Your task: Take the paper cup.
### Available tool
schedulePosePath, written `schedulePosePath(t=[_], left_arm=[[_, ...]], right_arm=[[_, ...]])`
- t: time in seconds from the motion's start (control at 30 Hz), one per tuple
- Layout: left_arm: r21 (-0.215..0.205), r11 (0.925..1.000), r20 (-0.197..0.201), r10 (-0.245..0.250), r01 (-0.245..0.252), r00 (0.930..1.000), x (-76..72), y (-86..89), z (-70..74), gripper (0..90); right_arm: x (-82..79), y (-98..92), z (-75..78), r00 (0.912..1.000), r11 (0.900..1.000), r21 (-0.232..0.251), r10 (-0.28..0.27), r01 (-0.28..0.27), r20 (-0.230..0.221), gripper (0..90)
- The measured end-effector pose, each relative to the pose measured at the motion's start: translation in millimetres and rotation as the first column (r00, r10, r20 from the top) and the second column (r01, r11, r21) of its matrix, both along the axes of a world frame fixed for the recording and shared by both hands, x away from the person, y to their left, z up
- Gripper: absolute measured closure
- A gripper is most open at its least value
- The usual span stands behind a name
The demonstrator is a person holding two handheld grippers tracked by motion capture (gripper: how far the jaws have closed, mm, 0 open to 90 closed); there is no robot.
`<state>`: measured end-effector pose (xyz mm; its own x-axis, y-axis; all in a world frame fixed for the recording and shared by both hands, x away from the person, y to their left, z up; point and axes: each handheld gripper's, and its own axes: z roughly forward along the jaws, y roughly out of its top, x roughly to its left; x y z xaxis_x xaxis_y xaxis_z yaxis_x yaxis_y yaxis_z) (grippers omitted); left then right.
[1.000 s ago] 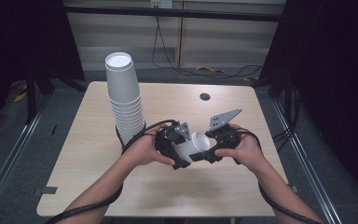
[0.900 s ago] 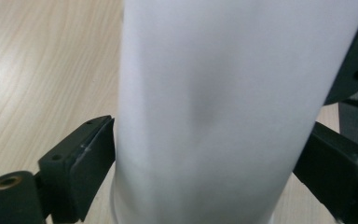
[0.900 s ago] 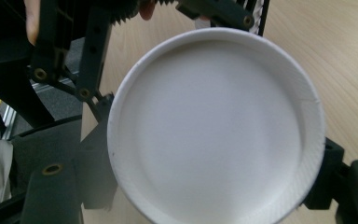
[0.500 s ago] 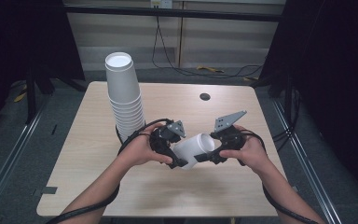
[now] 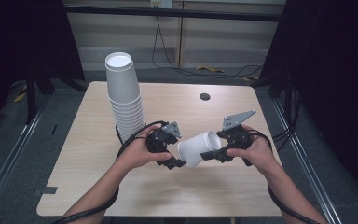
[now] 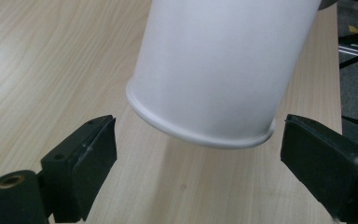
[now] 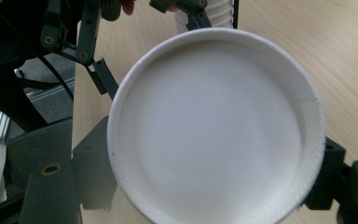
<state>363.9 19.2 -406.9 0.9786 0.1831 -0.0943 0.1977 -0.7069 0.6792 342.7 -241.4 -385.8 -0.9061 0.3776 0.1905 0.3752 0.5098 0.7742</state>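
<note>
A white paper cup lies on its side in the air just above the wooden table. My right gripper is shut on it near its base, and the recessed bottom of the cup faces that gripper's camera between its jaws. The cup's rim points at my left gripper. In the left gripper view the cup hangs just ahead of the left gripper; the jaws have just been closing a little but stand clear of the rim on both sides.
A tall stack of upturned white cups stands at the table's back left, close behind my left hand, with black cable looped at its foot. A small dark round spot marks the far middle. Dark floor and rails flank the table.
The two hands have drawn slightly apart, the right one shifting a little right with the cup. The cup stays in the right gripper.
</note>
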Motion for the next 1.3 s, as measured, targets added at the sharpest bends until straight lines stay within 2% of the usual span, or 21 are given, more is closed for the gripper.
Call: schedulePosePath(t=[0.1, 0.17, 0.47, 0.7, 0.8, 1.03, 1.3], left_arm=[[-0.014, 0.9999, 0.001, 0.004, -0.004, 1.0000, -0.2, 0.8, -2.6, 10.7], [-0.039, 0.9992, -0.008, 0.010, -0.011, 0.9999, -0.7, 1.3, -4.3, 10.9], [-0.079, 0.9967, -0.011, 0.013, -0.014, 0.9999, -2.3, 0.3, -9.5, 10.8], [-0.144, 0.9894, -0.018, 0.019, -0.021, 0.9997, -2.0, -0.2, -11.8, 10.4], [-0.146, 0.9893, -0.001, 0.005, -0.005, 1.0000, -2.1, -0.6, -11.8, 8.6], [-0.176, 0.9842, -0.001, -0.018, 0.017, 0.9998, -0.4, -0.4, -13.1, 5.4], [-0.170, 0.9845, 0.008, -0.043, 0.043, 0.9991, -0.3, 0.3, -13.3, 7.8]], right_arm=[[0.3, -1.8, 0.4, 1.0000, 1.000, 0.007, -0.005, 0.005, 0.004, 23.3], [0.6, -3.0, 0.7, 0.9999, 1.000, 0.023, -0.011, 0.011, -0.001, 23.4], [1.9, -3.5, 2.7, 0.9999, 0.998, 0.058, -0.016, 0.016, -0.004, 23.3], [2.4, -1.4, 1.7, 0.9998, 0.997, 0.083, -0.008, 0.010, -0.020, 23.2], [2.4, 0.0, 1.5, 0.9996, 0.996, 0.091, -0.002, 0.004, -0.027, 23.2], [3.4, 3.3, 2.6, 0.9991, 0.994, 0.110, 0.015, -0.011, -0.039, 23.2], [5.4, 5.7, 0.3, 0.9982, 0.992, 0.123, 0.027, -0.020, -0.054, 23.5]])
